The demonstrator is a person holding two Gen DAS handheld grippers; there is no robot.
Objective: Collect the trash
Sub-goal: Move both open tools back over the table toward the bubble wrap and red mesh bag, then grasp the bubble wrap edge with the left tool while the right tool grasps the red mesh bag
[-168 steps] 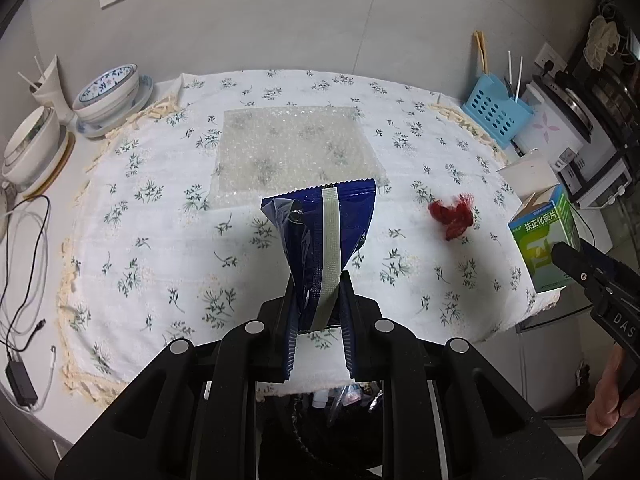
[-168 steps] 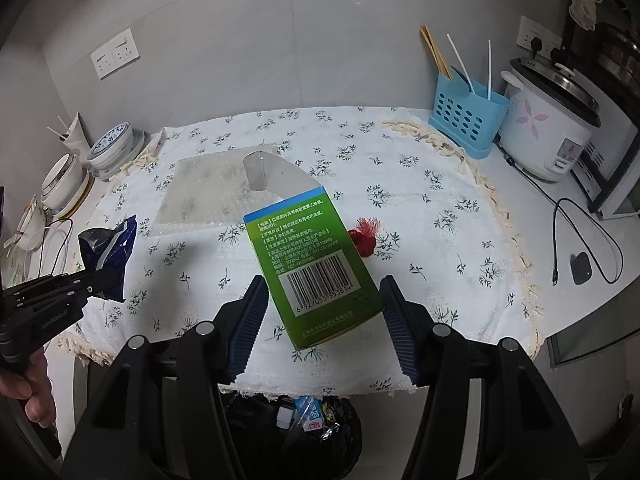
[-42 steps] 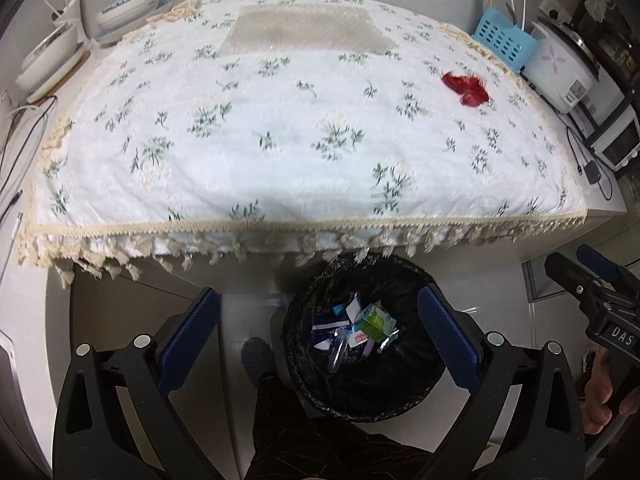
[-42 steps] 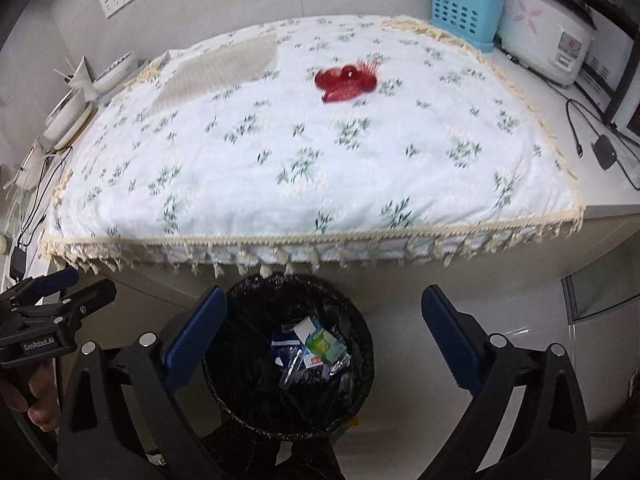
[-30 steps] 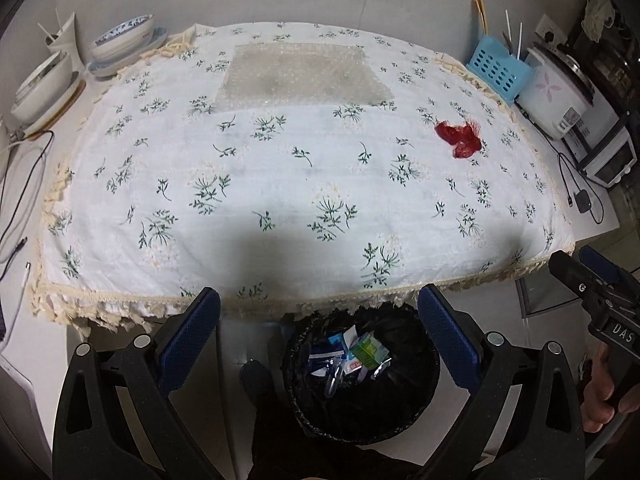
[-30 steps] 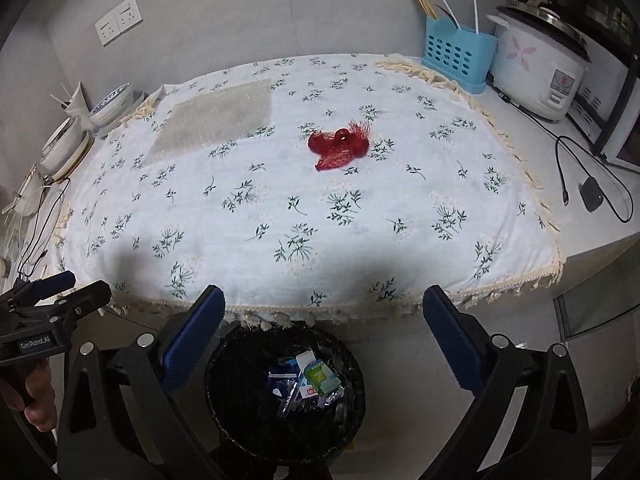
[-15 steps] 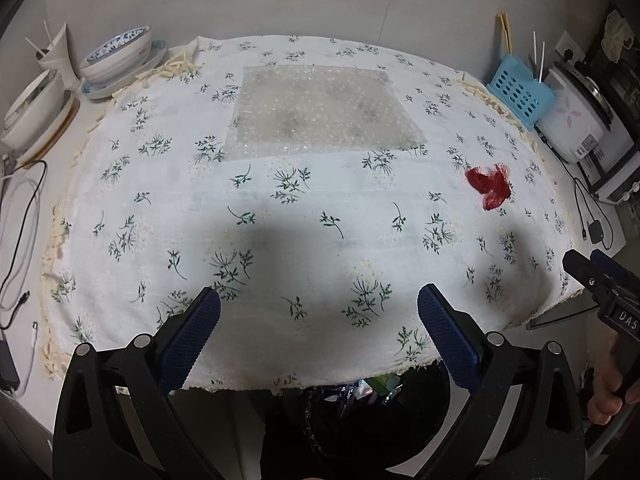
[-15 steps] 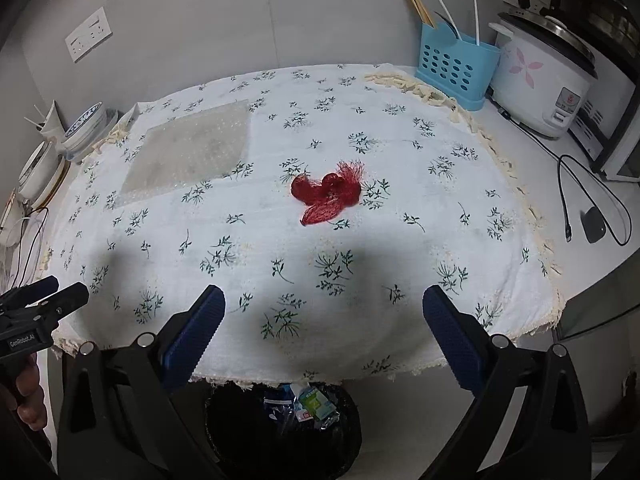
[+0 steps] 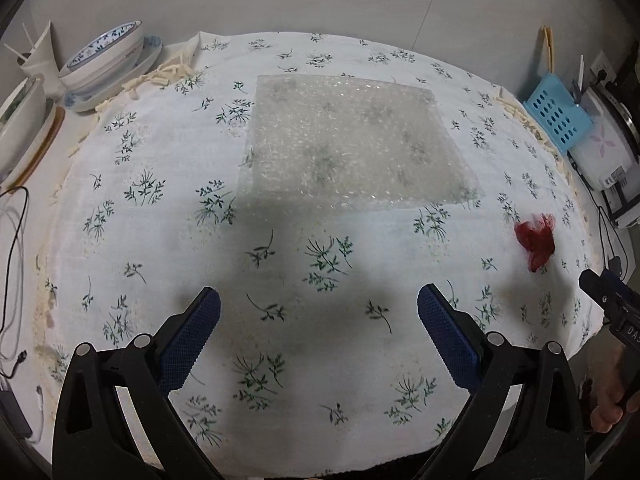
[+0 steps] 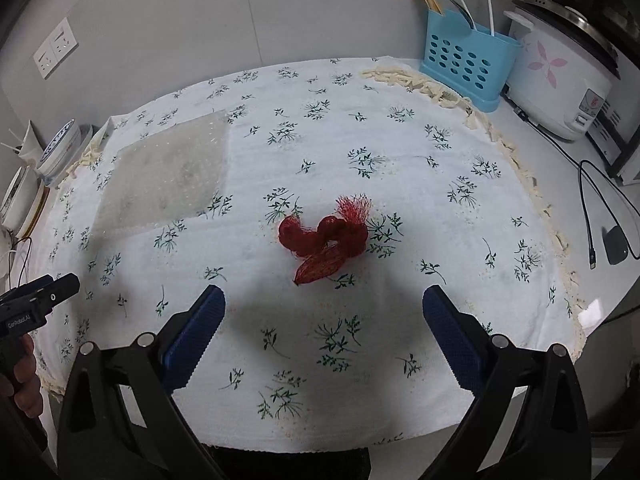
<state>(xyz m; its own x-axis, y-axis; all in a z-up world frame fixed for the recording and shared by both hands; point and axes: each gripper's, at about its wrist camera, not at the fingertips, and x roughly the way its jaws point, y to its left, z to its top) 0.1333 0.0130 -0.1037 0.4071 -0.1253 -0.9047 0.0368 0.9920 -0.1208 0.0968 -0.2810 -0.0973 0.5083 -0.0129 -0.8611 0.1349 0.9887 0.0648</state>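
Note:
A clear sheet of bubble wrap [image 9: 352, 144] lies flat on the flowered tablecloth [image 9: 168, 232], ahead of my left gripper [image 9: 319, 332], which is open and empty above the cloth. A crumpled red mesh net [image 10: 326, 236] lies mid-table, just ahead of my right gripper [image 10: 324, 330], also open and empty. The same red mesh net [image 9: 536, 238] shows at the right in the left wrist view, and the bubble wrap [image 10: 168, 176] at the left in the right wrist view. The bin below the table edge is hidden.
Stacked bowls and plates [image 9: 104, 64] stand at the back left, with cables [image 9: 12, 248] off the left edge. A blue utensil holder [image 10: 466, 68], a rice cooker [image 10: 564, 80] and a cable [image 10: 600, 208] sit at the right. A wall rises behind the table.
Both grippers dropped the blue packet and green box in the bin, then rose and moved forward over the table. The bin has left view; bubble wrap and red net are closer.

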